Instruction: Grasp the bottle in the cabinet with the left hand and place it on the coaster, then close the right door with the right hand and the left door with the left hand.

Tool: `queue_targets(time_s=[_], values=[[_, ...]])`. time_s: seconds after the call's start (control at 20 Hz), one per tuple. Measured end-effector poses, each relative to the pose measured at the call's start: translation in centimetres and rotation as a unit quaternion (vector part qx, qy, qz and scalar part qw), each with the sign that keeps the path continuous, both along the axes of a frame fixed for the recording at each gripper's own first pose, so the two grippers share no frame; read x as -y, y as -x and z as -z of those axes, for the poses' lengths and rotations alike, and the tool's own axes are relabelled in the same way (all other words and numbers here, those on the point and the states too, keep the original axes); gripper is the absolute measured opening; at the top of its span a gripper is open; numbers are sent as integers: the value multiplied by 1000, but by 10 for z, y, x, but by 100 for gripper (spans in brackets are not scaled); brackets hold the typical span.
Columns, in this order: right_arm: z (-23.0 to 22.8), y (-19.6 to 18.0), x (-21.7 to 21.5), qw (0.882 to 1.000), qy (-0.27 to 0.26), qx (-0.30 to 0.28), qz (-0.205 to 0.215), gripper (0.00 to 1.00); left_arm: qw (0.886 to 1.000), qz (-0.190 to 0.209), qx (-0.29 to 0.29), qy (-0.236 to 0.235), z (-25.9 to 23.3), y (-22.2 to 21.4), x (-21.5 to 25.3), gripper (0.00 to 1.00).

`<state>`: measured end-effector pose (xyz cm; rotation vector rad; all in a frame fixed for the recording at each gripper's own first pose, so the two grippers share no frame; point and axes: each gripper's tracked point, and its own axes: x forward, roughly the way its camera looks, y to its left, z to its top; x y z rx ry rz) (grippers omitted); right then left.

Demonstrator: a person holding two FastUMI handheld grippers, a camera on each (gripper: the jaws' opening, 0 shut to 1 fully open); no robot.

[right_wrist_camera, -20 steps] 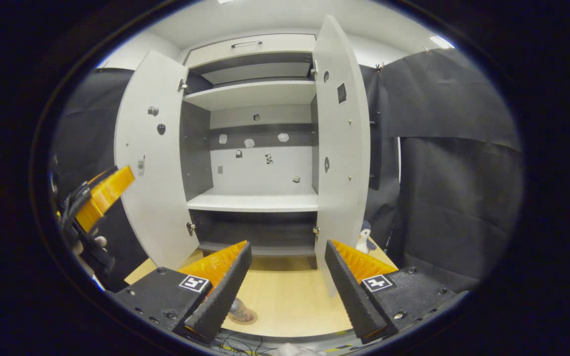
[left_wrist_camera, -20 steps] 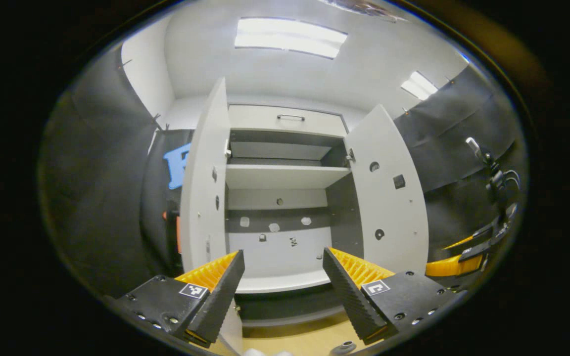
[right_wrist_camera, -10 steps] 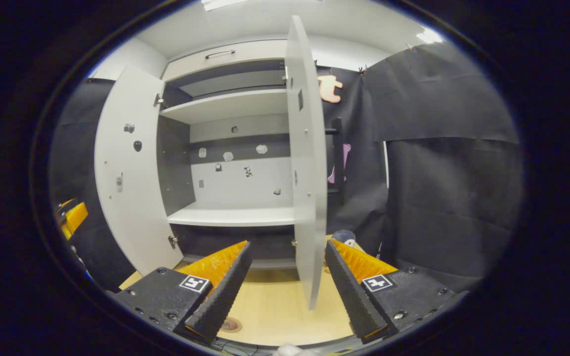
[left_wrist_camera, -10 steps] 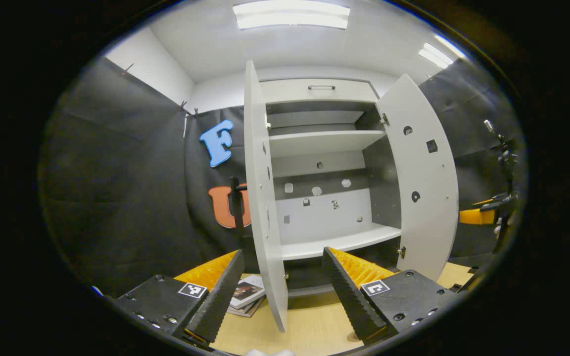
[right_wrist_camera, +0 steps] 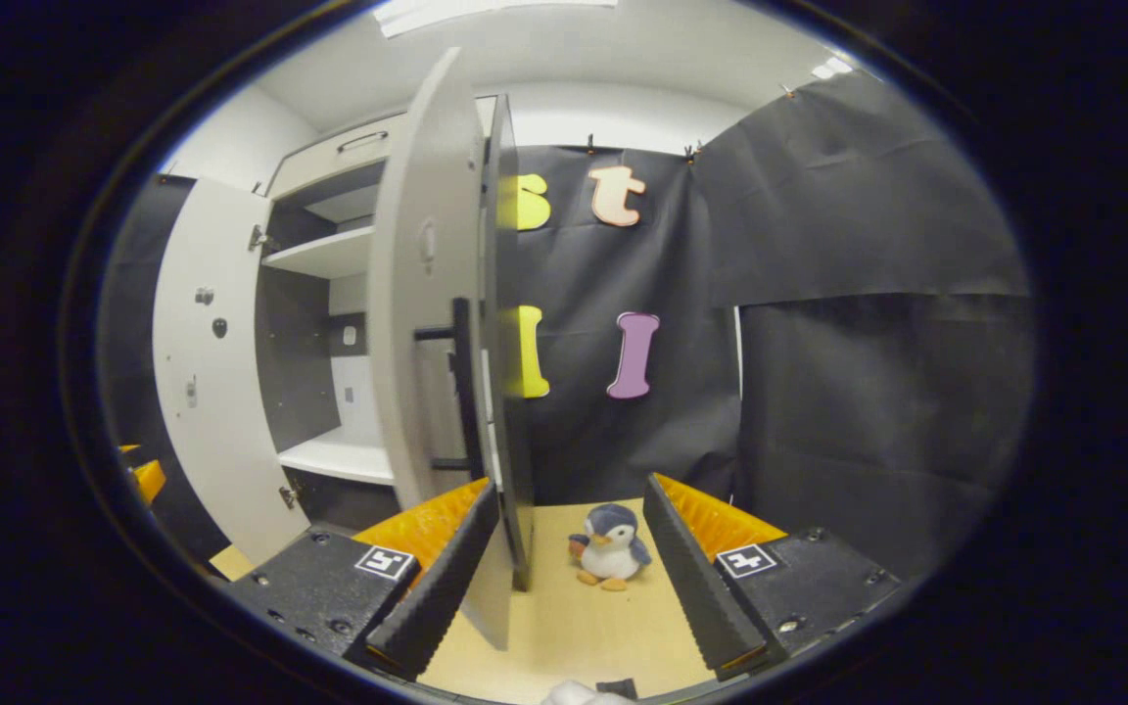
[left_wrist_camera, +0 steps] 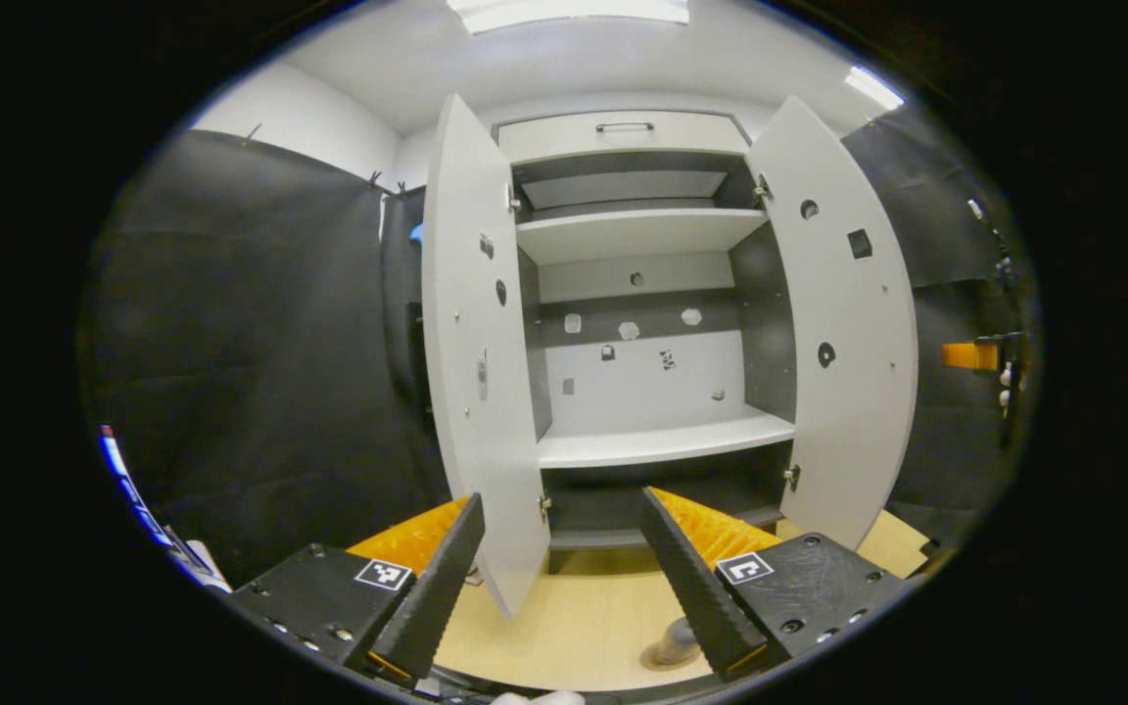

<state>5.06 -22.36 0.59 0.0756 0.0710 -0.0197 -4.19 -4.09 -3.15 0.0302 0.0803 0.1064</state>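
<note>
Faces the cabinet [left_wrist_camera: 642,294] dead ahead of the left tongs [left_wrist_camera: 559,573]: shelves bare, both doors swung out. Has swung the right tongs [right_wrist_camera: 569,563] off the interior within the last second. Now views the right door [right_wrist_camera: 422,323] nearly edge-on, with its dark handle [right_wrist_camera: 461,382] just ahead of the left-hand finger. Suggests bottle placement done, right-door closing in hand.

Holds both tongs spread, gripping nothing. Leaves open tabletop [right_wrist_camera: 564,617] ahead of the right tongs for the push. Mind the left door [left_wrist_camera: 471,372], free edge between the left tongs.

Finds a penguin toy [right_wrist_camera: 611,553] ahead between the right tongs. Finds a small grey item [left_wrist_camera: 672,644] beside the left tongs' right finger, probably the bottle on its coaster; too hidden to confirm.
</note>
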Motion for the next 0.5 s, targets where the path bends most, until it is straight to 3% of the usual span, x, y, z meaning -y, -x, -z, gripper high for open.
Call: queue_targets(time_s=[0.25,0.5], values=[[-12,-35,50,1000,-6,8,-21,97,999,-45,1,25,-4,10,29,97],[-13,-63,44,998,-20,1,-60,98,997,-76,3,15,-10,25,40,96]])
